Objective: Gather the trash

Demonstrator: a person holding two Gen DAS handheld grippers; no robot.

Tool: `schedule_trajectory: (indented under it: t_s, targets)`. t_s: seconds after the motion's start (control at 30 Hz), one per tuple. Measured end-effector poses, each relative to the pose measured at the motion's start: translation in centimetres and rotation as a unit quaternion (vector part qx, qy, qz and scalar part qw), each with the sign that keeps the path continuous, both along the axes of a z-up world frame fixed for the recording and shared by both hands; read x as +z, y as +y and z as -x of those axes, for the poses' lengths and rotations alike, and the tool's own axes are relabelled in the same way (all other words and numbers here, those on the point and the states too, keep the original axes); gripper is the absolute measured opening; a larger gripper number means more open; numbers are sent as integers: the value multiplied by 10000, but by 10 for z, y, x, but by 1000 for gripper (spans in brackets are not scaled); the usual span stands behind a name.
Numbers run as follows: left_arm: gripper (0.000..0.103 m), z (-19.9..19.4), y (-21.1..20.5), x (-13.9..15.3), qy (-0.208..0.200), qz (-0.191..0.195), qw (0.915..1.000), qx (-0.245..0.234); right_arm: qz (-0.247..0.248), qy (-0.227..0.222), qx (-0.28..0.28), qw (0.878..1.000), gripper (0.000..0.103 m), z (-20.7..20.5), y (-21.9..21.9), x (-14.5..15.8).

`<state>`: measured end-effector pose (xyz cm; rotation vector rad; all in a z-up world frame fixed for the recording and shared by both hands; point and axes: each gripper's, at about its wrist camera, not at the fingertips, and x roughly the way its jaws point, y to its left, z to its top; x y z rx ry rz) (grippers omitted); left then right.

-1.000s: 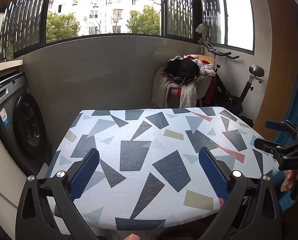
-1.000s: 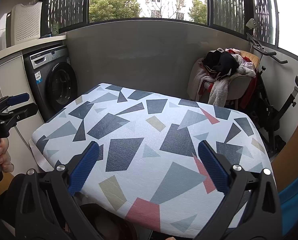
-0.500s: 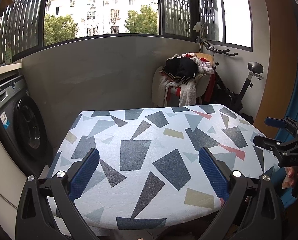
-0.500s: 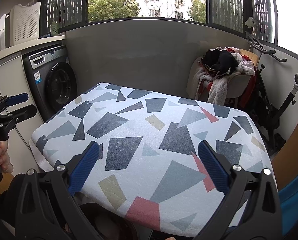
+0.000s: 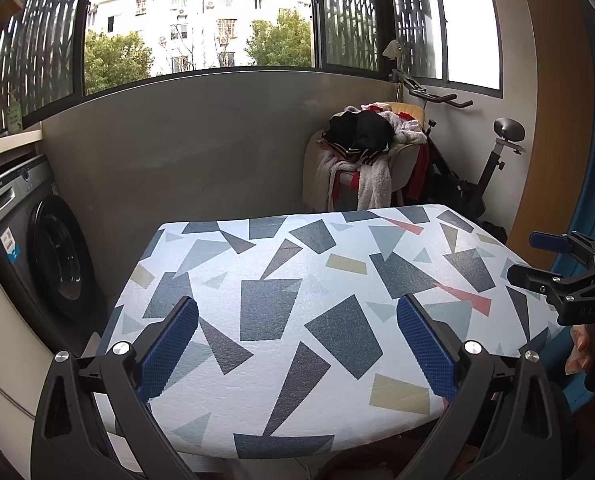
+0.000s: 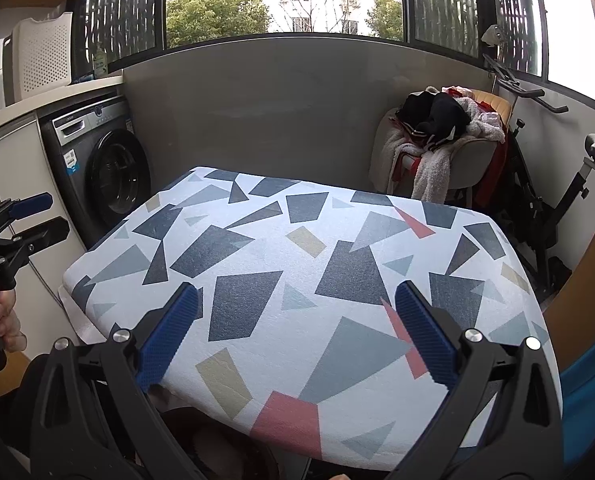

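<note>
No trash shows in either view. A table point(image 5: 297, 280) covered in a white cloth with grey, tan and red shapes fills the middle of both views point(image 6: 297, 280). My left gripper point(image 5: 297, 308) is open and empty above the table's near edge; it also shows at the left of the right wrist view point(image 6: 33, 220). My right gripper point(image 6: 297, 304) is open and empty above the near edge; it also shows at the right of the left wrist view point(image 5: 537, 260).
A grey washing machine point(image 6: 101, 164) stands left of the table under a counter. A chair piled with clothes point(image 5: 361, 160) and an exercise bike point(image 5: 477, 168) stand behind the table at the right. A low wall with windows lies behind.
Both views have shifted slightly; the table sits a little lower in the frames. Both grippers stay open and empty.
</note>
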<state>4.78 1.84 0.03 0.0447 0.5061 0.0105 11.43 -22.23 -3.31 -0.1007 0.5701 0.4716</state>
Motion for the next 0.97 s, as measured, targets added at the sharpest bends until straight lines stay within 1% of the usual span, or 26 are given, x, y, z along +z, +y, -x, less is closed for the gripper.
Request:
schedule_trajectory:
  t_s: [0.67, 0.97]
  targets:
    - [97, -4, 1, -2, 67, -9, 10000, -8, -13, 30, -57, 10000, 97, -1, -4, -2]
    - [97, -5, -6, -2, 67, -160, 9998, -44, -83, 22, -146, 9999, 97, -1, -11, -1]
